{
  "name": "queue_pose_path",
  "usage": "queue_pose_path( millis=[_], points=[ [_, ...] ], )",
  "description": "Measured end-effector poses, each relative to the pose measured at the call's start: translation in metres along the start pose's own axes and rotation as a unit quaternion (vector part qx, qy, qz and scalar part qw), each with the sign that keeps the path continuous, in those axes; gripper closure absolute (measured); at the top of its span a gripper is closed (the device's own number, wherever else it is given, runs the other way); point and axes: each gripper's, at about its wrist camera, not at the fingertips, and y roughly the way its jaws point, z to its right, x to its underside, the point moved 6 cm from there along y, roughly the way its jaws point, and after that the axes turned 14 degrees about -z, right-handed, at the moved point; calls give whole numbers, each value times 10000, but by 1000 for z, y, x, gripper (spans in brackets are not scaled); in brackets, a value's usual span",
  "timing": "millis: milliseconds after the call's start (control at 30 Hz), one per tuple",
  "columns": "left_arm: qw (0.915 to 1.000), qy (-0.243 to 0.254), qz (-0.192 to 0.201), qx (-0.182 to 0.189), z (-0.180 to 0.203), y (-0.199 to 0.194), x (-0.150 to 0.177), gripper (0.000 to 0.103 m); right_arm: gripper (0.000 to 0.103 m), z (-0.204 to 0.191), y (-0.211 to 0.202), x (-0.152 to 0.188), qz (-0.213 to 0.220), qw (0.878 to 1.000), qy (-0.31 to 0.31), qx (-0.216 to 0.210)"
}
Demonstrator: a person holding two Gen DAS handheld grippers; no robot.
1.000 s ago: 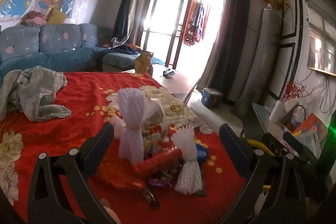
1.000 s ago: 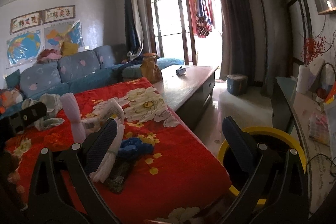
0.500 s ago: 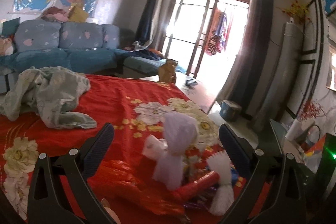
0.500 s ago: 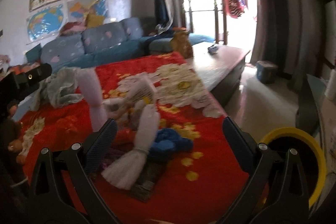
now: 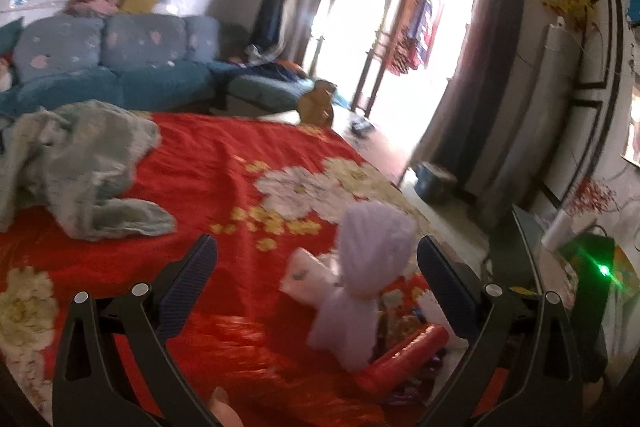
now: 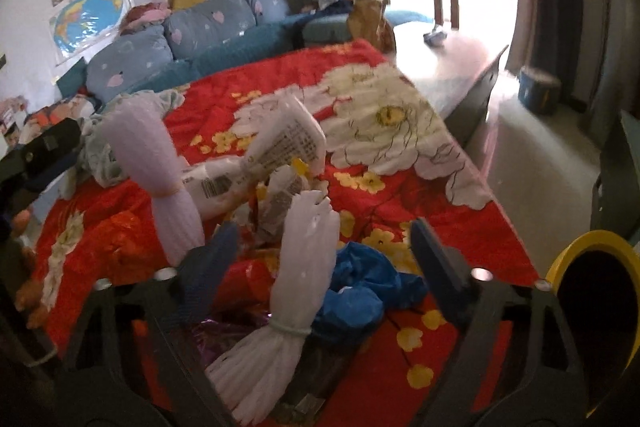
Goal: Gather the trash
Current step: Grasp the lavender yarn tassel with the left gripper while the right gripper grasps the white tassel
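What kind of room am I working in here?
Most likely a home living room: a blue sofa, glazed balcony doors with laundry hanging beyond, and wall maps.

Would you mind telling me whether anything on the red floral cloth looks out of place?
Yes: a heap of litter sprawls over the cloth, with white tied bundles, wrappers and a crumpled blue bag. A rumpled grey-green garment lies farther back.

Both grippers, left gripper (image 5: 316,269) and right gripper (image 6: 320,247), were built black, with ribbed dark-blue pads (image 5: 188,283) and silver screws (image 5: 140,289).
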Motion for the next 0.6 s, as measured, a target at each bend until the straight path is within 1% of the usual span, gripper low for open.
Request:
queue_pose_path(
  millis=[33, 67, 100, 167, 200, 233, 267, 300, 333, 367, 400, 467, 533, 600],
  points=[
    [10000, 44, -49, 33, 3, 4, 0, 6, 35, 2, 3, 0, -95, 9999, 27, -85],
    [9998, 104, -120, 68, 8, 10, 0, 6, 37, 2, 6, 0, -187, 9997, 41, -180],
    [9996, 154, -194, 100, 13, 17, 0, 6, 42, 3, 8, 0, -268, 9993, 54, -267],
    [9992, 167, -321, 174, 19, 26, 1, 6, 59, 2, 13, 2, -431, 9981, 48, -435],
    [9990, 131, -397, 176, 20, 32, 1, 6, 63, 1, 15, 3, -498, 9975, 38, -492],
    [9987, 119, -455, 173, 21, 36, 0, 6, 71, 0, 18, 4, -583, 9966, 29, -573],
    [9987, 115, -485, 135, 22, 39, 0, 9, 80, -2, 19, 5, -621, 9961, 14, -628],
    [9986, 111, -508, 79, 22, 41, -1, 12, 84, -3, 21, 6, -640, 9957, -13, -664],
    [9985, 116, -527, 70, 22, 43, -1, 22, 88, -5, 21, 6, -624, 9954, -52, -721],
    [9984, 117, -548, 61, 22, 44, -2, 30, 88, -6, 20, 6, -592, 9955, -60, -739],
    [9982, 135, -580, 66, 23, 45, -2, 33, 88, -6, 18, 6, -536, 9957, -58, -749],
    [9979, 154, -621, 50, 23, 45, -2, 57, 89, -6, 11, 4, -436, 9958, -34, -807],
    [9979, 107, -631, 87, 23, 43, -4, 68, 89, -5, 3, 2, -329, 9959, -9, -845],
    [9984, 81, -534, 152, 25, 35, -8, 71, 89, -2, -10, -1, -169, 9960, 62, -871]
  ],
)
